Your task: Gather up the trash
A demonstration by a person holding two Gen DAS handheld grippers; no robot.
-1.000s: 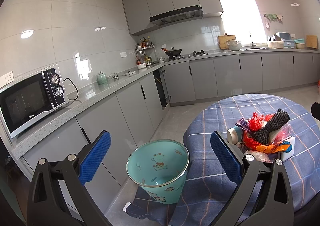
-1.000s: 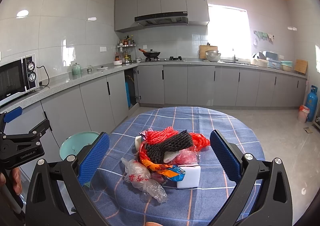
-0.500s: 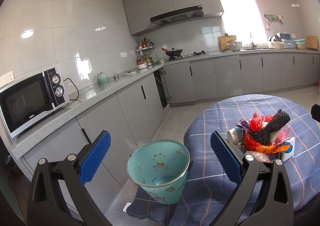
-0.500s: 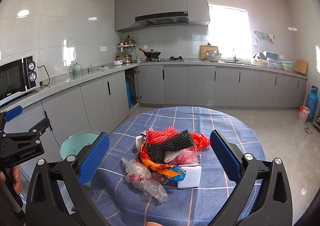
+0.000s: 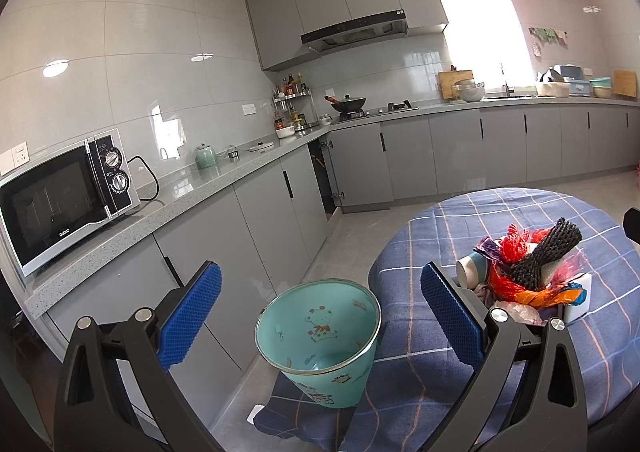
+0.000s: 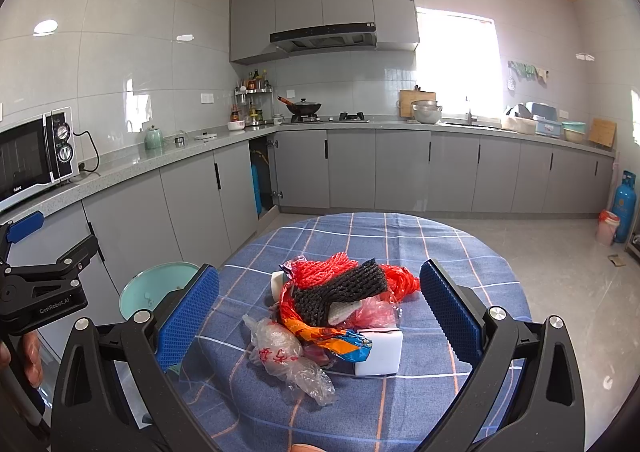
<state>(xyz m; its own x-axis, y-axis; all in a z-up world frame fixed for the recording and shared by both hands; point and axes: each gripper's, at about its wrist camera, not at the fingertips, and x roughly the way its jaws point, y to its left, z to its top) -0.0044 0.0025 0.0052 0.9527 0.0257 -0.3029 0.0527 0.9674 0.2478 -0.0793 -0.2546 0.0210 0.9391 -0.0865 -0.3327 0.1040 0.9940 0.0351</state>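
Observation:
A heap of trash [image 6: 336, 300] lies in the middle of a round table with a blue checked cloth [image 6: 400, 236]: red and black foam netting, a clear crumpled bag [image 6: 284, 352], a coloured wrapper and a white block [image 6: 380, 352]. My right gripper [image 6: 320, 316] is open and empty, with the heap showing between its jaws just beyond them. A teal trash bin [image 5: 320, 336] stands on the floor at the table's left edge. My left gripper [image 5: 320, 316] is open and empty, above and in front of the bin. The heap also shows in the left wrist view [image 5: 528, 268].
Grey cabinets and a worktop run along the left and back walls, with a microwave [image 5: 64, 195] at the left. One cabinet door [image 6: 262, 175] by the corner stands open. A blue gas cylinder [image 6: 624, 203] and a small red-lined bin [image 6: 607, 226] stand at the far right.

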